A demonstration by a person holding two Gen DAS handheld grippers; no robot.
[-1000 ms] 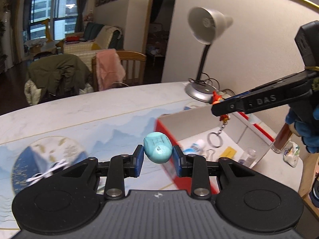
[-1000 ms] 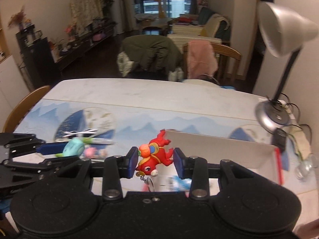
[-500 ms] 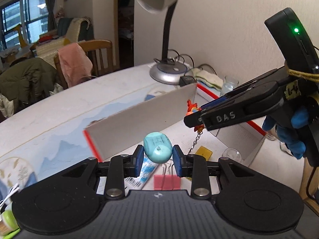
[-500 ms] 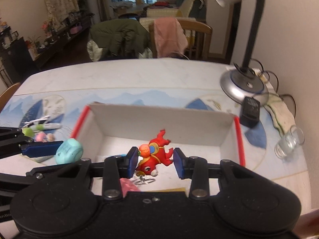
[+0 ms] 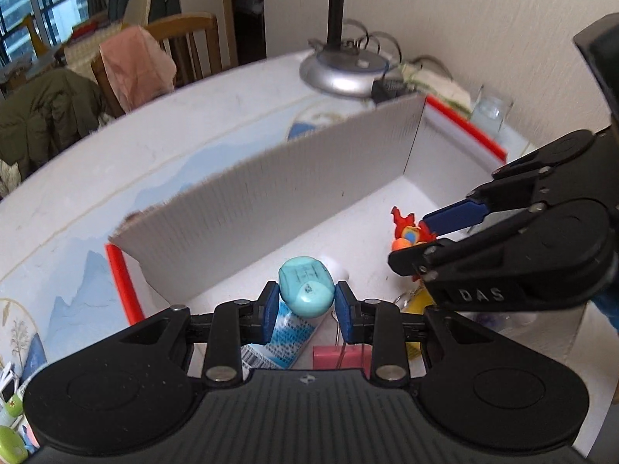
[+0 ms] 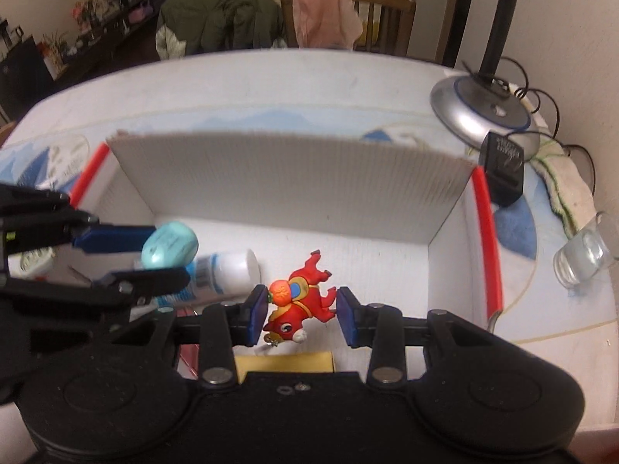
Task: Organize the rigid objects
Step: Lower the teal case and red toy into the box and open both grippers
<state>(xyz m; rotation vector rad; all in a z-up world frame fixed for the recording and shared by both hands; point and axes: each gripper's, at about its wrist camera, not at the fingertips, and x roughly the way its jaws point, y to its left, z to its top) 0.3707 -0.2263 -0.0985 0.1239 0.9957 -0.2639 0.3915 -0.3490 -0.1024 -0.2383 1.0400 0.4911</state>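
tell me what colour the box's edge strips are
Red strips, clearest in the right wrist view.

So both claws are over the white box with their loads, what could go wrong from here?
1. The teal oval case hangs right above the toothpaste tube; dropped, it may land on the tube and roll off.
2. The red keychain figure seems pinched only at its edges by the right claw, so it could slip early.
3. The left claw sits close by; they might collide.

A desk lamp's silver base [image 6: 483,110] is sitting at the bench's [image 6: 271,89] far right, a black adapter [image 6: 503,170] just beside it. Nearer right, a clear glass [image 6: 584,255] is standing. Jackets are draping over far chairs [image 6: 383,7].
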